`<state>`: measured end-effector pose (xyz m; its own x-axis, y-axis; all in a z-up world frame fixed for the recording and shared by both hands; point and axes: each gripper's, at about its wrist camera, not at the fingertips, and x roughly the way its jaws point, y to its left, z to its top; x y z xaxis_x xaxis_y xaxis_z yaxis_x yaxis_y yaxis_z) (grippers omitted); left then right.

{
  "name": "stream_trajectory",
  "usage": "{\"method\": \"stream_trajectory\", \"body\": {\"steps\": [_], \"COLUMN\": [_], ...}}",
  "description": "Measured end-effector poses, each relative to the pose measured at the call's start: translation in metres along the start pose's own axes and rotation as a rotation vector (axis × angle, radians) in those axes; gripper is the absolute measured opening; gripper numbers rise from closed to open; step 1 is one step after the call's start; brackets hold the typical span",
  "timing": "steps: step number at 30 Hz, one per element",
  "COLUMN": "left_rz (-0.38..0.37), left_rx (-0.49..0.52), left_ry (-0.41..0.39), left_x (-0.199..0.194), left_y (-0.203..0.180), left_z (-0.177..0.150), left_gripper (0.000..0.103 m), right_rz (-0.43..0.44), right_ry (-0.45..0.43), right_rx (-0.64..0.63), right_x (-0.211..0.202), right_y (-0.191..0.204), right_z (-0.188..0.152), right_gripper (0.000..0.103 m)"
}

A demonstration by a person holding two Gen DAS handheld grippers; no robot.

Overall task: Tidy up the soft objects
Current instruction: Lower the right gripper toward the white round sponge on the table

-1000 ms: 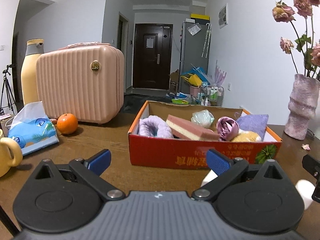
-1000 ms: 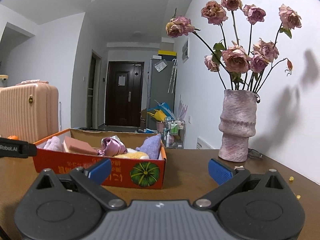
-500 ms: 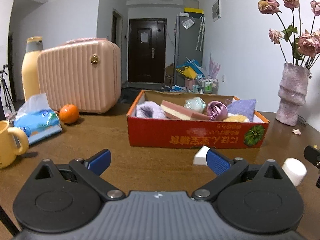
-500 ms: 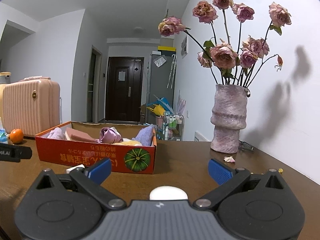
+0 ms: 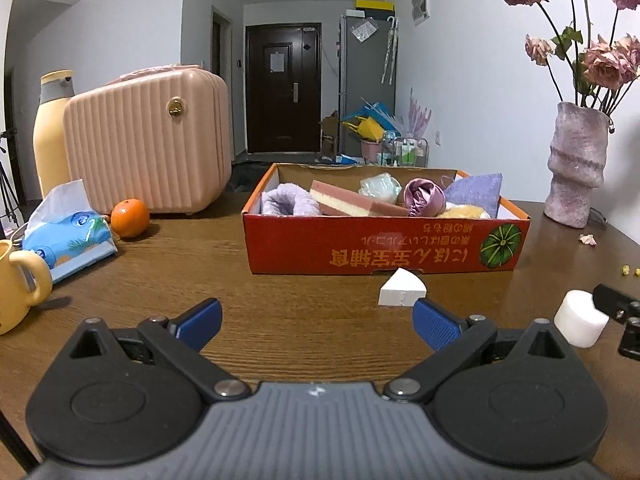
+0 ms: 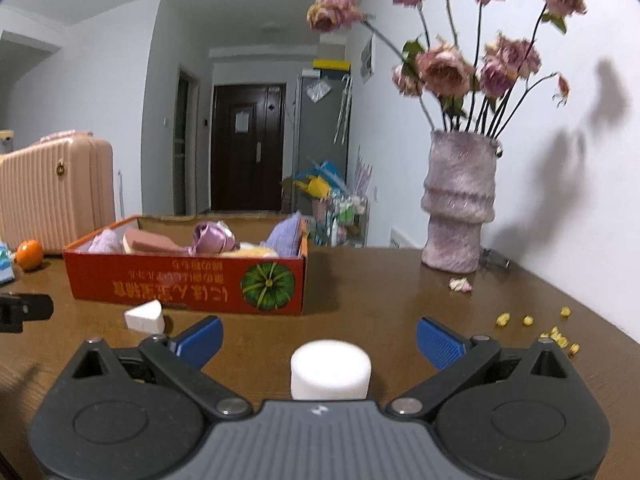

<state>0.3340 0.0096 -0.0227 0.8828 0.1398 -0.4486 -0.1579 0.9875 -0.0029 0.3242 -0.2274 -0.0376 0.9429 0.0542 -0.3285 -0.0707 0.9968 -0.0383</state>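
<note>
Both grippers have drawn back from the red cardboard box (image 5: 384, 246), bringing a white wedge sponge (image 5: 402, 293) and white cylinder sponge (image 6: 330, 369) into view on the table (image 6: 360, 300). Left gripper (image 5: 316, 322) gapes empty; right gripper (image 6: 318, 338) spreads around the cylinder, seemingly without touching.

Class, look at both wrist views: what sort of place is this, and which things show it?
Most likely a lived-in home, at a wooden table: a hallway with a dark entrance door, a pink suitcase, and a vase of dried roses.
</note>
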Motion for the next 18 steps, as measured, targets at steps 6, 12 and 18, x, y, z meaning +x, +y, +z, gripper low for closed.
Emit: {"method": "stream_trajectory", "body": {"steps": [6,12,18], "left_rz": [-0.015,-0.021,-0.019], "left_rx": [0.012,0.021,0.024], "left_ry": [0.018,0.028,0.037], "left_x": [0.003,0.004,0.007], "left_y": [-0.003,-0.005,-0.006], "left_z": [-0.002,-0.003,-0.003], "left_gripper": [0.103,0.103,0.103], "right_rz": [-0.008,-0.004,0.020], "right_ry": [0.116,0.216,0.285], "right_rx": [-0.006,0.035,0.032], "right_x": [0.028,0.058,0.080], "right_y": [-0.008,-0.022,-0.024], "right_z": [-0.002,-0.004,-0.007], "right_gripper": [0.103,0.101,0.089]}}
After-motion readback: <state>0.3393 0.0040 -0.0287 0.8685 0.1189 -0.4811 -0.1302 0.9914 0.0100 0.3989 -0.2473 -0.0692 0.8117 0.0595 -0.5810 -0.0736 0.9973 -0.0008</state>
